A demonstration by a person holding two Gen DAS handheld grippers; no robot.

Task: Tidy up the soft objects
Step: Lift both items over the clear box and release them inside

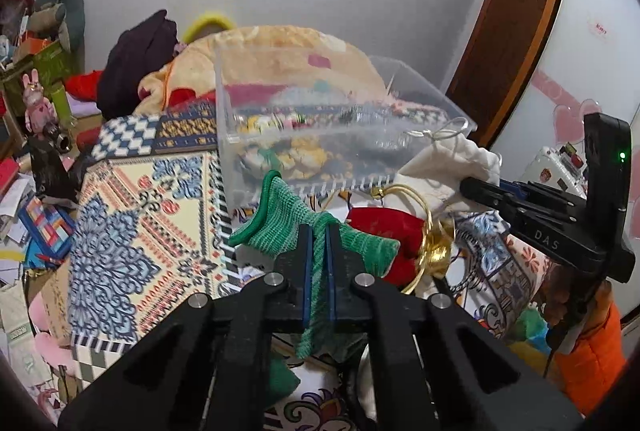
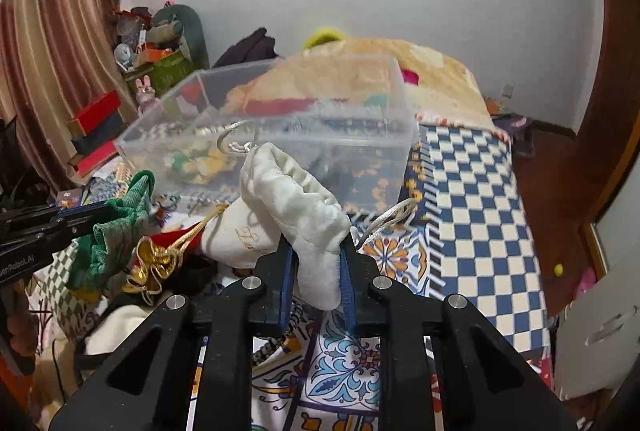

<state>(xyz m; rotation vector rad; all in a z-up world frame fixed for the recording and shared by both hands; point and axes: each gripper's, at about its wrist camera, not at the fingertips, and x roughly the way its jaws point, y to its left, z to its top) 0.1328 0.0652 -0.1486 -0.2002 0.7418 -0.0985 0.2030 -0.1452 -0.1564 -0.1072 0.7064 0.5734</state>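
My left gripper [image 1: 319, 235] is shut on a green knitted cloth [image 1: 280, 219] and holds it above the bed; it also shows in the right wrist view [image 2: 116, 227]. My right gripper [image 2: 316, 251] is shut on a white drawstring pouch [image 2: 288, 199], which also shows in the left wrist view [image 1: 448, 167]. A clear plastic box [image 1: 320, 119] stands on the bed just beyond both grippers, with small soft items inside. A red pouch with gold cord [image 1: 384, 235] lies between the two grippers.
A patterned bedspread [image 1: 132, 215] covers the bed. A beige blanket [image 1: 288, 47] is heaped behind the box. A cluttered shelf with toys [image 1: 36, 71] stands at the left. A wooden door [image 1: 516, 23] is at the right. Blue checked fabric [image 2: 480, 199] lies at the right.
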